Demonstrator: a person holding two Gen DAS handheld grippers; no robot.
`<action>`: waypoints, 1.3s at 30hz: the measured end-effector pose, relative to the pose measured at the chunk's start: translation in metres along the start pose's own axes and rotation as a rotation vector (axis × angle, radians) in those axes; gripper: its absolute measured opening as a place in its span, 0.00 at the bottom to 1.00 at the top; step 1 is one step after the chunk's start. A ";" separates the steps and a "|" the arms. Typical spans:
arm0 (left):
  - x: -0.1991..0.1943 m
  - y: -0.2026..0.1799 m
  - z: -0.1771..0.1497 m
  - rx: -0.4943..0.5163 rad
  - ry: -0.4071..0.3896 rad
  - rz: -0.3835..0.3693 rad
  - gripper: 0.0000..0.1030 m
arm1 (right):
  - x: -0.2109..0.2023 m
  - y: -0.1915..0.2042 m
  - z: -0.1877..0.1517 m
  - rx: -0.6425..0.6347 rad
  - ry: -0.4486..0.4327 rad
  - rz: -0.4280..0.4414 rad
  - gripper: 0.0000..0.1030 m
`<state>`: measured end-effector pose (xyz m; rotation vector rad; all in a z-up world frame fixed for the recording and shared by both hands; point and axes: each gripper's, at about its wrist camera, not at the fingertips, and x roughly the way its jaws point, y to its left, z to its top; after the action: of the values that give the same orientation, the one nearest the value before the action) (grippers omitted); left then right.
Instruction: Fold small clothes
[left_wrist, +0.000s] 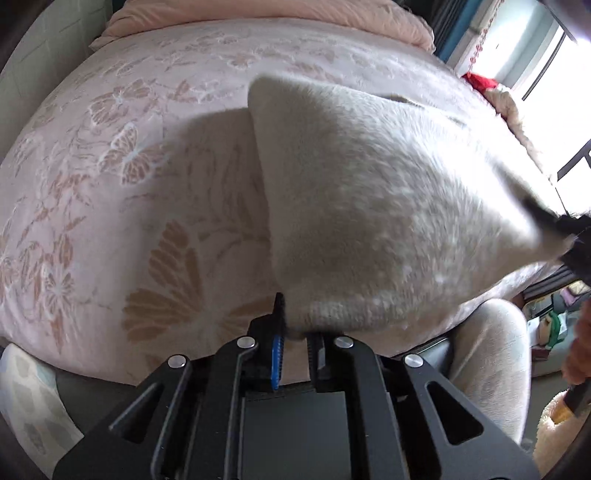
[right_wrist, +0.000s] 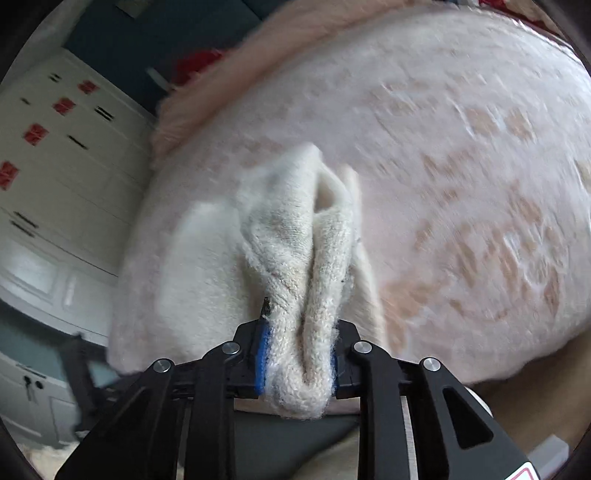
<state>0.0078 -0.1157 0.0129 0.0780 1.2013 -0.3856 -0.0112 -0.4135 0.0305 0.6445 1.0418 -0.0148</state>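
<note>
Pink floral bedspread (left_wrist: 110, 155) beneath, cream fuzzy garment (left_wrist: 369, 221) held aloft, clamped by left tongs (left_wrist: 295, 332) and right tongs (right_wrist: 301, 354).

Two wrist fisheyes, each close behind its claw, both over the same pink bedspread (left_wrist: 110, 166) and cream garment (left_wrist: 369, 206).

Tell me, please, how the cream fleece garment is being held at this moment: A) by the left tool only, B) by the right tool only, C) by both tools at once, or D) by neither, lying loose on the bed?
C: the left tool pinches one edge of the cream fleece garment, and the right tool is clamped on a bunched part of it, above the pink floral blanket.
</note>
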 end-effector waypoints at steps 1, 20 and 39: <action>0.003 0.000 -0.003 0.012 0.003 0.005 0.11 | 0.014 -0.014 -0.009 0.040 0.039 -0.006 0.23; -0.026 -0.042 0.063 0.039 -0.078 -0.193 0.21 | 0.007 0.137 0.084 -0.306 -0.078 -0.064 0.03; 0.011 -0.040 0.065 0.055 -0.033 -0.120 0.24 | 0.054 0.053 0.034 -0.183 0.080 -0.153 0.00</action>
<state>0.0557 -0.1724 0.0322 0.0470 1.1660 -0.5228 0.0604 -0.3718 0.0240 0.4014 1.1532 -0.0275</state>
